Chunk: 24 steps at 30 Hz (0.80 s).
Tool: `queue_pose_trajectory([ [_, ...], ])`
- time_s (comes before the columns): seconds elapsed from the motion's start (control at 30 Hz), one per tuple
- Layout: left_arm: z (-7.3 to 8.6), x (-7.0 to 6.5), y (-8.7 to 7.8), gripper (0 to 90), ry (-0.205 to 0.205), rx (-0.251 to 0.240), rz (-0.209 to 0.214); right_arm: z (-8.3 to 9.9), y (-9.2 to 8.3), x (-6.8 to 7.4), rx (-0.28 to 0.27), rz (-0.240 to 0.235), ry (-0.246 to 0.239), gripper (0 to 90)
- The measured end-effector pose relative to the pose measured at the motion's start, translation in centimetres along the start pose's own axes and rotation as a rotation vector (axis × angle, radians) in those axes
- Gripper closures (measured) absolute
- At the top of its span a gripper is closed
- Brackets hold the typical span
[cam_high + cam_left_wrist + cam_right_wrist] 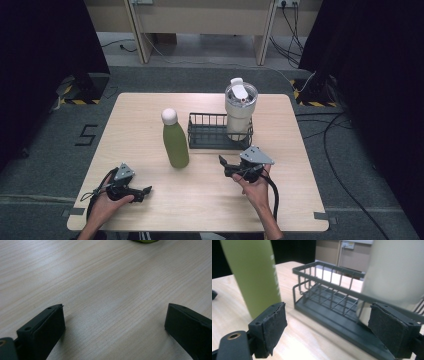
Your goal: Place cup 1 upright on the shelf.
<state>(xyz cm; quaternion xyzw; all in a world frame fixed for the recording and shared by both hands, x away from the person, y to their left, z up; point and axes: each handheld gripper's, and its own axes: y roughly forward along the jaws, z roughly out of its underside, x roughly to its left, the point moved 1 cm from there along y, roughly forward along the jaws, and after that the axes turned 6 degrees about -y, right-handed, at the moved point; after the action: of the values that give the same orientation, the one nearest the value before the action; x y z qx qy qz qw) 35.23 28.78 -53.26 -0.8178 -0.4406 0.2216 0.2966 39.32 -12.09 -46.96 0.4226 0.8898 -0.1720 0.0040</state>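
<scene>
**Tongs position: both open, nothing held**

The dark grey wire basket (329,302) stands mid-bench, a cream lidded tumbler (240,107) in its right end. Right tongs (227,165) gape wide just before it. Left tongs (145,191) gape wide over bare bench (100,290); the green metal bottle (175,142) stands left of the basket.

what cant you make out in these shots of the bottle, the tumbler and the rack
- Green bottle with a white cap: left gripper view cuts it off at the top edge; right gripper view crops its cap.
- White print on the bottle: too blurred to read.
- Cream tumbler with a clear lid: its base is hidden by the dark grey wire rack.
- Tumbler's contents: not visible.
</scene>
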Motion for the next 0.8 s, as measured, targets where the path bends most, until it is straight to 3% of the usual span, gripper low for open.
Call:
queue_pose_trajectory([
  [0.8,0.0,0.0,0.0,2.1,0.0,0.0,0.0,0.5,-0.1,2.4,0.035,-0.096,-0.012,14.9],
])
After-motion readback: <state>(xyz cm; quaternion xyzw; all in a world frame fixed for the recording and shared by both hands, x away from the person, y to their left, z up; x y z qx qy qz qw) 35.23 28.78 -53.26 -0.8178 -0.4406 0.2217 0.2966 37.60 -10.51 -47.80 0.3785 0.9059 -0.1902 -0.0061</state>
